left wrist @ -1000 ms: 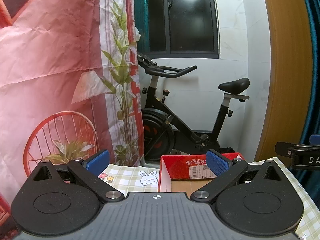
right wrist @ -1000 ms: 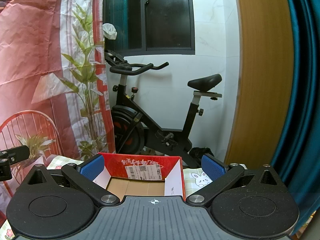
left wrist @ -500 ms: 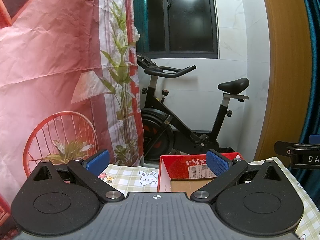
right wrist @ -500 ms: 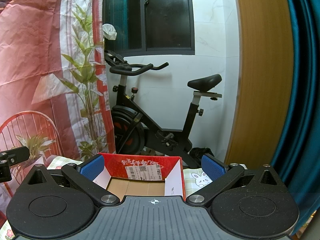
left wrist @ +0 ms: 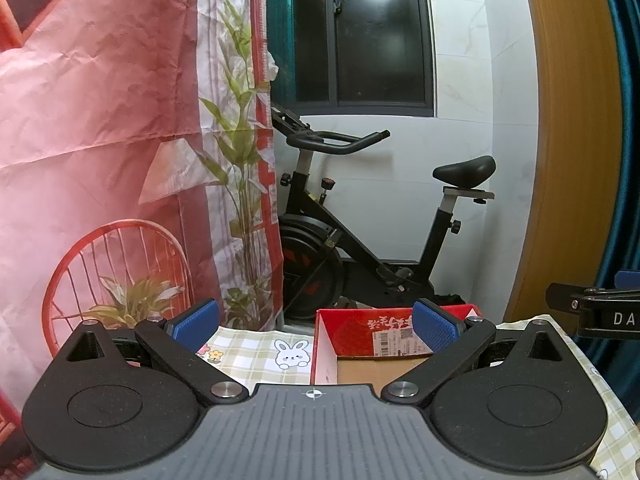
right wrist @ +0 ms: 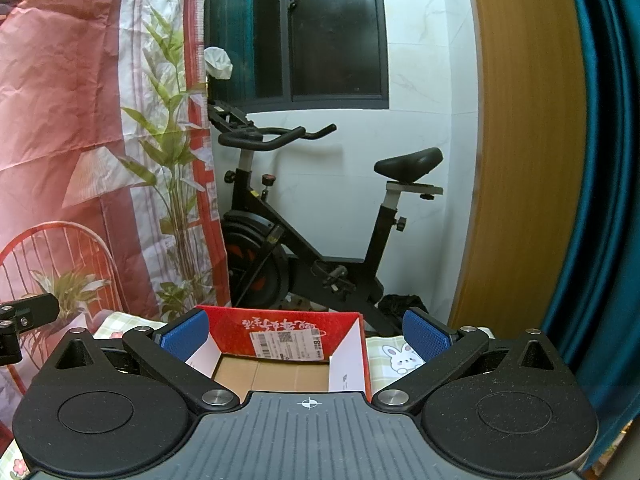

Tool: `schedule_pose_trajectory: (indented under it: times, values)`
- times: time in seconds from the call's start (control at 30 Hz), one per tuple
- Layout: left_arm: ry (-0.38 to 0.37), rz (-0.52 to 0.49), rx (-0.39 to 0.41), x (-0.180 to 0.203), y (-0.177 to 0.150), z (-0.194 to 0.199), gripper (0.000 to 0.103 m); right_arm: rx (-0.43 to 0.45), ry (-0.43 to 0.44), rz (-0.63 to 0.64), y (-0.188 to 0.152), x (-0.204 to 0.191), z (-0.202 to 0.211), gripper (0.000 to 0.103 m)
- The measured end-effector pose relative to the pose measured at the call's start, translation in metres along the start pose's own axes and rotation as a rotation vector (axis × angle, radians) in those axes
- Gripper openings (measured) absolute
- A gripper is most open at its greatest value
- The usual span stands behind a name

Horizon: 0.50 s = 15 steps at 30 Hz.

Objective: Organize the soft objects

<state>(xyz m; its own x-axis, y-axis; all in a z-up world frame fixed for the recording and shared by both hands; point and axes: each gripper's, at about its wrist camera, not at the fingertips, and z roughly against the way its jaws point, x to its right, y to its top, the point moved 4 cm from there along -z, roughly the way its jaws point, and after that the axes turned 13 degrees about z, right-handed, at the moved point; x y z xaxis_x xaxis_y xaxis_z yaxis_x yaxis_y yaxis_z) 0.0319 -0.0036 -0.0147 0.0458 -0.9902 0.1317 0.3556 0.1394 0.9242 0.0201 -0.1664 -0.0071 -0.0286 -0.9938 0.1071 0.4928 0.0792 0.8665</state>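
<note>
Soft objects: we see none in either wrist view, so we cannot say where they lie, which way they point, or how their long axis runs. They may sit below the cameras' field; that is a guess.

We log the likely destination instead: a red cardboard box [right wrist: 280, 344], open at the top, on a checked tablecloth [left wrist: 256, 350] with rabbit prints. Its visible brown floor shows nothing in it. In the right wrist view its labelled far wall runs left to right across our line of sight; we judge that as the box's long side, though the near part is hidden.

Left gripper [left wrist: 316, 322]: jaws spread wide, nothing between the blue pads. Right gripper [right wrist: 306, 332]: likewise wide and empty, box framed between its fingers.

Progress, as we judge it: no sorting is visible. Everything appears left to do: find the items, grasp them, place them in the box.

Background: exercise bike [left wrist: 360, 240] and printed backdrop [left wrist: 100, 140].
</note>
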Motion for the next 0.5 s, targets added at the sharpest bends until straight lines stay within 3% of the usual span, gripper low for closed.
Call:
schedule_pose_trajectory:
  times: [0.5]
  values:
    - [-0.008, -0.001, 0.000, 0.000, 0.002, 0.000, 0.103, 0.007, -0.008, -0.010, 0.010, 0.009, 0.007, 0.103]
